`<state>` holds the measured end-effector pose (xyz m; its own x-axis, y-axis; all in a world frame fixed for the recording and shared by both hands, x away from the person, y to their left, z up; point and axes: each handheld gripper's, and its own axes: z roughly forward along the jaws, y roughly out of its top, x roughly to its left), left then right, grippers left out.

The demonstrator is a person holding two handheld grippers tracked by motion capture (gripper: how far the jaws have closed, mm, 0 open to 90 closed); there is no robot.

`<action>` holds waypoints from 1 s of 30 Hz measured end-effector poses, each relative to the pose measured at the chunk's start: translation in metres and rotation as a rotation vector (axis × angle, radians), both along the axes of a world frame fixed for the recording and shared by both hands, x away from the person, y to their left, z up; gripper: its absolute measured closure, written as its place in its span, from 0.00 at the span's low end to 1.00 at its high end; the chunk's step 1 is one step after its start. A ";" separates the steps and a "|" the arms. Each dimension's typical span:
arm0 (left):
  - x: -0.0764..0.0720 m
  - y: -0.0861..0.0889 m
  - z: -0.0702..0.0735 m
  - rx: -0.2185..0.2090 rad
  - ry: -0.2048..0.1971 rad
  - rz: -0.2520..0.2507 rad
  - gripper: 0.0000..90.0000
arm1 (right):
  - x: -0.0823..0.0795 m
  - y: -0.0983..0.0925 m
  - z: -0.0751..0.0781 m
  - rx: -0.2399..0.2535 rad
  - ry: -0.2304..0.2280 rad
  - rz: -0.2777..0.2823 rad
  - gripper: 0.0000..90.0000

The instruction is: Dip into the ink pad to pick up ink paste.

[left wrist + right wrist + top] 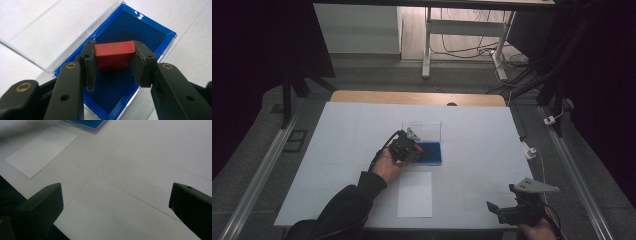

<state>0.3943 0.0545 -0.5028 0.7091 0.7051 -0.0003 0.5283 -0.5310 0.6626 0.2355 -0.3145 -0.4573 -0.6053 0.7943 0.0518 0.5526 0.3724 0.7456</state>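
Left claw [113,63] clamps red block [114,53] over blue case [162,37] | right claw [116,202] wide, empty

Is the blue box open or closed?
Open. The blue box has its clear lid swung back off the tray, and the left gripper holds a red block above the blue lining.

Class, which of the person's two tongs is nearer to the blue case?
The left. The left tongs hang right above the blue case, clamped on a red block. The right tongs sit well off, open, near the table's front right corner.
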 end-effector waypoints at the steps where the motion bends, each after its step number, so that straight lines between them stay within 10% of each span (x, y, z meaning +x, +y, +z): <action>1: 0.001 0.002 0.000 -0.011 0.013 0.001 0.65 | 0.000 0.000 0.000 0.000 0.001 0.000 0.00; 5: 0.007 0.007 0.000 -0.056 0.059 -0.002 0.65 | 0.000 0.000 0.000 0.000 0.003 -0.001 0.00; 13: 0.000 -0.005 0.002 0.030 0.003 0.010 0.65 | 0.000 0.001 0.000 -0.006 0.009 0.001 0.00; 19: 0.005 0.004 0.000 -0.046 0.046 0.023 0.65 | 0.000 0.001 0.000 -0.007 0.008 0.004 0.00; 30: 0.005 0.001 0.006 -0.012 0.040 0.035 0.64 | 0.000 0.000 0.000 -0.005 0.005 0.002 0.00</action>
